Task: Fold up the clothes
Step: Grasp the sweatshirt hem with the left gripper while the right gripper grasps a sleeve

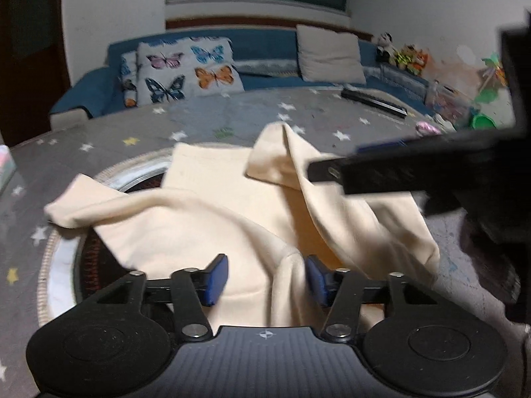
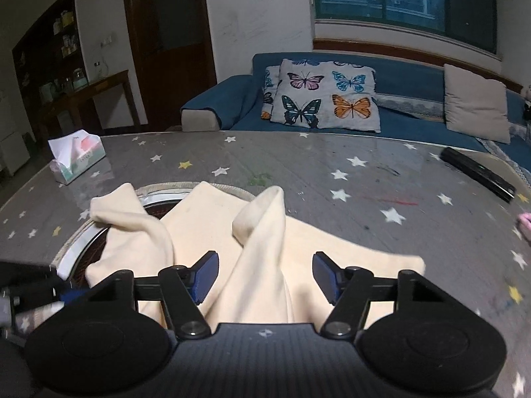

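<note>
The cream garment [image 1: 212,219] lies rumpled on the desk [image 1: 99,139], partly over a round woven mat [image 1: 49,265] whose rim shows at 9 o'clock of the cloth. Nothing is folded flat yet: one sleeve [image 1: 79,202] trails out toward 9 o'clock, another part stands up in a peak [image 1: 282,152] toward 12 o'clock, and the body sags in loose ridges.

The left gripper [image 1: 267,280] has its jaws partly spread with a raised ridge of fabric between the blue pads [image 1: 219,280]; the right-hand pad looks to touch the cloth while the other stands clear, so this reads as no firm pinch. In the right wrist view the right gripper [image 2: 264,277] is also spread, wider, straddling a tall fold [image 2: 262,248] that runs up toward 12 o'clock; both pads stand apart from it. The right tool crosses the left view at 3 o'clock.

By my judgement the task is at an early stage: a grab on two points of the garment is being set up, and the spreading, the sleeve folds and the final halving all remain

A tissue box [image 2: 78,156] sits at 10 o'clock, a dark bar [image 2: 478,174] at 2 o'clock, both well apart from the cloth
</note>
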### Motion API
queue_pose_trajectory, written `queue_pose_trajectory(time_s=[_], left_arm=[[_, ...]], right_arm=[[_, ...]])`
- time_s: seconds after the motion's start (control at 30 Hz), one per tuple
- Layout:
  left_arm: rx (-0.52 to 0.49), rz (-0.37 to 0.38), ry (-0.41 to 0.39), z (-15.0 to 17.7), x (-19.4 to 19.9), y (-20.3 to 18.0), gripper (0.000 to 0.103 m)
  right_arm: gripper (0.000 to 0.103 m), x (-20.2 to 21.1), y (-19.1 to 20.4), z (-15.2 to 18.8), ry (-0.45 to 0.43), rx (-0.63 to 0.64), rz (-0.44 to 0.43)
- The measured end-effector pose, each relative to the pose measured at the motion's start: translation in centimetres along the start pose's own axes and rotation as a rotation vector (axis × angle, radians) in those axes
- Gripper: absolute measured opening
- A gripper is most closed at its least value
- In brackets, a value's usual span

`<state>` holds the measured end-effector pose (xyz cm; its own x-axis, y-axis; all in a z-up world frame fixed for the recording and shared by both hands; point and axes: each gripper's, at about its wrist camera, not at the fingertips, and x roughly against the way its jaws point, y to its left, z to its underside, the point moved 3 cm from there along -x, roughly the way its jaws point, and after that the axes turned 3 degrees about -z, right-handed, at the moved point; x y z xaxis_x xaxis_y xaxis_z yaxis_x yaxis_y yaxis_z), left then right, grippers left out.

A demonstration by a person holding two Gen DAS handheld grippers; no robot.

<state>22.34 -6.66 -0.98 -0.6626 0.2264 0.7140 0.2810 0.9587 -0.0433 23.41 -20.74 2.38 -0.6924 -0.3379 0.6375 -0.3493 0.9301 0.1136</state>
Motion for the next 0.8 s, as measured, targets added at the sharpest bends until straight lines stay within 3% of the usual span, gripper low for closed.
queue_pose_trajectory(time_s=[0.1, 0.17, 0.27, 0.53, 0.8], left_arm=[[-0.013, 0.023, 0.006, 0.4, -0.5, -0.1, 0.022], [-0.014, 0.026, -0.001, 0.5, -0.3, 0.0, 0.014], [0.001, 0.030, -0.022, 0.7, 0.6, 0.4, 0.011], [0.055, -0.027, -0.076, 2.1, 4.3, 1.8, 0.010], [0.122, -0.072, -0.093, 5.4, 9.1, 3.8, 0.010]], right_arm=[[0.050, -1.9, 0.0, -0.5, 0.028, 0.010, -0.007], [0.029, -3.1, -0.1, -0.5, 0.059, -0.002, -0.012], [0.010, -3.4, -0.6, -0.3, 0.067, -0.026, -0.014], [0.006, 3.1, -2.9, 0.2, -0.049, -0.113, 0.019], [0.006, 12.5, -6.7, 4.3, -0.147, -0.236, 0.090]])
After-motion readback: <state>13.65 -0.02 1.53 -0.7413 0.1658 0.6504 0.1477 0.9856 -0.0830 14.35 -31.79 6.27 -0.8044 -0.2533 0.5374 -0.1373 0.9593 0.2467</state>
